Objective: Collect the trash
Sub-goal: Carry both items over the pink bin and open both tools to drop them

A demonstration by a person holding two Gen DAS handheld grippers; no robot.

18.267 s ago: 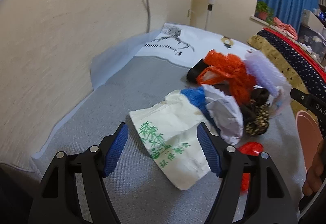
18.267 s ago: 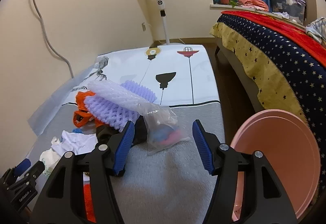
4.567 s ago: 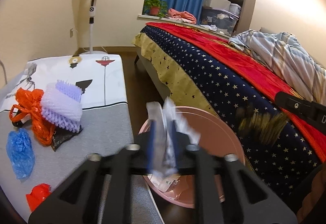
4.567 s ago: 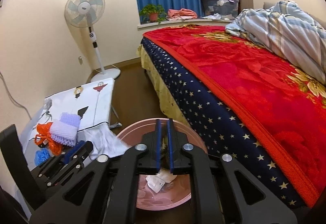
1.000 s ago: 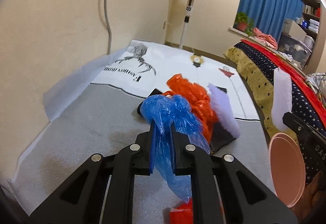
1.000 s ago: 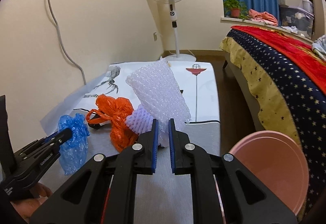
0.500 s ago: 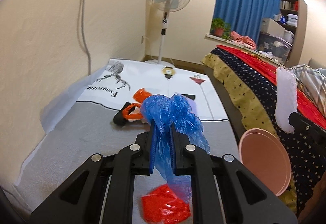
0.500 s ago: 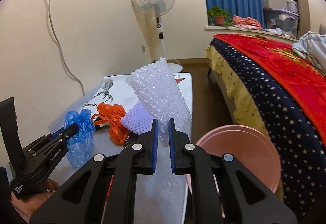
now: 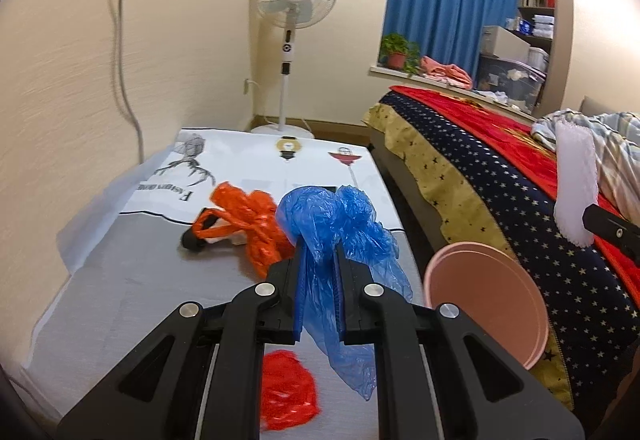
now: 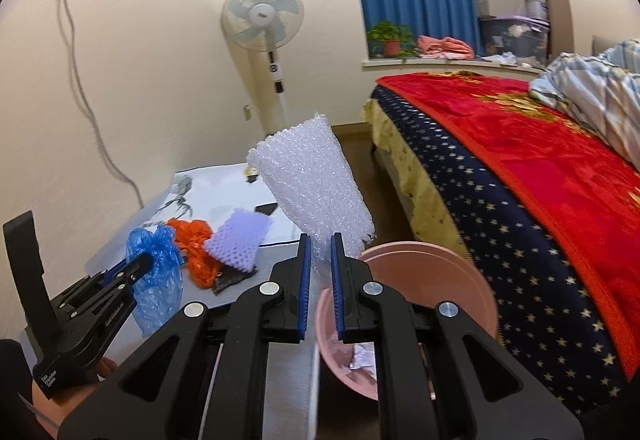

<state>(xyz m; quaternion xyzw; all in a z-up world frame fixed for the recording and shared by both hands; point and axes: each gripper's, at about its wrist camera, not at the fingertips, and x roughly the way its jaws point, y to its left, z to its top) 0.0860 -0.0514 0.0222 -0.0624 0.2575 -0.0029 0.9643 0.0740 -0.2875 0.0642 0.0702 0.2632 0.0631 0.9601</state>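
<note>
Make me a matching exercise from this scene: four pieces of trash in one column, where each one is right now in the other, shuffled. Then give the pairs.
Things
1. blue plastic bag
2. bubble wrap sheet
3. red plastic scrap
4. crumpled white paper

Places
A. inside the pink bin
B. clamped in the right claw
C. lying loose on the grey mat
D. clamped in the left claw

Pairs: 1-D, 2-B, 3-C, 4-A

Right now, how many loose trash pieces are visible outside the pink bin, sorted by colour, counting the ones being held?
Blue: 1, bag in the left hand-held gripper
White: 1, bubble wrap in the right hand-held gripper
Orange: 1, bag
Red: 1, bag
Lilac: 1, foam net
Black: 1, scrap under the net
Total: 6
</note>
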